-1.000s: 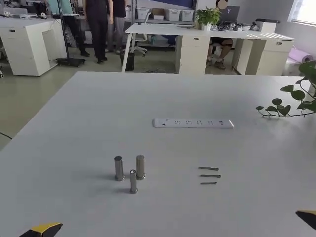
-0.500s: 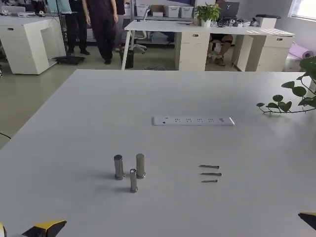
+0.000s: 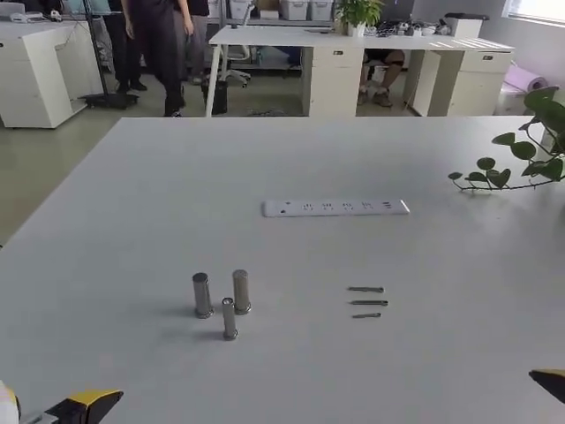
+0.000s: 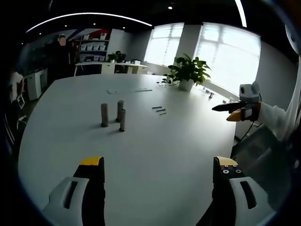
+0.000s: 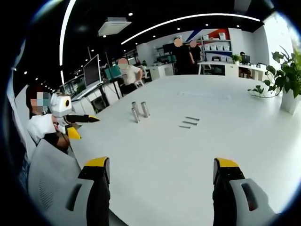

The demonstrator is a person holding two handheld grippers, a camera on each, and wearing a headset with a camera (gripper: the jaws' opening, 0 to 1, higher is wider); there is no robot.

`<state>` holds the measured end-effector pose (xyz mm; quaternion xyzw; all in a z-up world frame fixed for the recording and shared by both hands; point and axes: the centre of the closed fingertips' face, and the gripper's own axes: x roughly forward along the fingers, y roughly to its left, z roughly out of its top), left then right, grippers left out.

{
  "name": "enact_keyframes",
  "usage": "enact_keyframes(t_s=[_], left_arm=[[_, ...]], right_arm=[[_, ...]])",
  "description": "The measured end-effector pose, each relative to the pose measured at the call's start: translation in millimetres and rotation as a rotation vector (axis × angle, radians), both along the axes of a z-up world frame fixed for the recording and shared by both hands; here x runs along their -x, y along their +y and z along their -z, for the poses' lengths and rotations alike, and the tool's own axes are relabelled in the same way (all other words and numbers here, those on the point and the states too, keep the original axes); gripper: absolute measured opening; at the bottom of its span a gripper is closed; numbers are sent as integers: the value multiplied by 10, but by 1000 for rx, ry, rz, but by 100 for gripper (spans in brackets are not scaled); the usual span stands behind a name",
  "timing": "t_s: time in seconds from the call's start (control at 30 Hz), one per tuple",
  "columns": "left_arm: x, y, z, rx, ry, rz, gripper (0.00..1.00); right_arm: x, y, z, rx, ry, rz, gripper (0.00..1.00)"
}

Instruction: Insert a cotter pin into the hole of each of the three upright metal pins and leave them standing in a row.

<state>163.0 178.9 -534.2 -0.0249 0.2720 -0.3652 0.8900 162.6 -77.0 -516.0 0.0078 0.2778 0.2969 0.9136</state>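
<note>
Three upright metal pins [image 3: 222, 300] stand in a tight cluster left of the table's middle, and they also appear in the left gripper view [image 4: 115, 114] and the right gripper view [image 5: 138, 111]. Three cotter pins [image 3: 368, 302] lie flat in a short column to their right, and show as cotter pins [image 4: 160, 110] and cotter pins [image 5: 188, 122] in the gripper views. My left gripper [image 4: 157, 183] is open and empty, well short of the pins; its yellow tip [image 3: 88, 406] pokes in at the bottom left. My right gripper [image 5: 160, 181] is open and empty too, with a tip [image 3: 549, 382] at the bottom right.
A white power strip [image 3: 335, 208] lies across the table behind the parts. A trailing plant [image 3: 516, 155] reaches in from the right edge. Desks and standing people are beyond the far edge. Bare tabletop [image 3: 291, 371] lies between the grippers and the parts.
The head camera has tilted and shifted a little, so the whole scene sits slightly left and up. The left gripper's tip has come a bit further into the head view. Pins unmoved.
</note>
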Motion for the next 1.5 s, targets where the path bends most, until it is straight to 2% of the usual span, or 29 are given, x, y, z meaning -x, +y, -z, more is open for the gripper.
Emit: enact_keyframes(t_s=[0.37,0.43,0.5,0.57,0.67,0.77,0.9,1.0,1.17,1.37,1.5], left_arm=[[-201,-133,53,-8,6,53,95],[-246,-151,58,6,11,55,94],[-280,-169,73,46,61,34,89],[-349,-168,63,53,50,29,87],[-434,-179,53,43,33,29,91],[-539,-182,65,23,20,36,92],[-663,-188,105,-10,5,48,99],[-771,-200,114,-18,-12,51,97],[-857,-260,116,-30,-21,54,97],[-933,-415,194,11,-2,79,90],[-1001,-487,311,-14,0,94,89]], right_arm=[[-6,-28,61,-3,23,25,89],[-23,-56,63,-4,24,46,89],[-42,-98,64,6,17,64,89],[-44,-127,84,10,23,70,89],[-45,-144,95,4,27,77,89],[-51,-140,113,11,33,76,89],[-57,-104,125,23,35,62,89],[-60,-100,141,30,43,51,89],[-65,-90,143,38,46,46,89],[-38,-47,168,45,62,35,89],[-40,-52,156,53,64,32,89]])
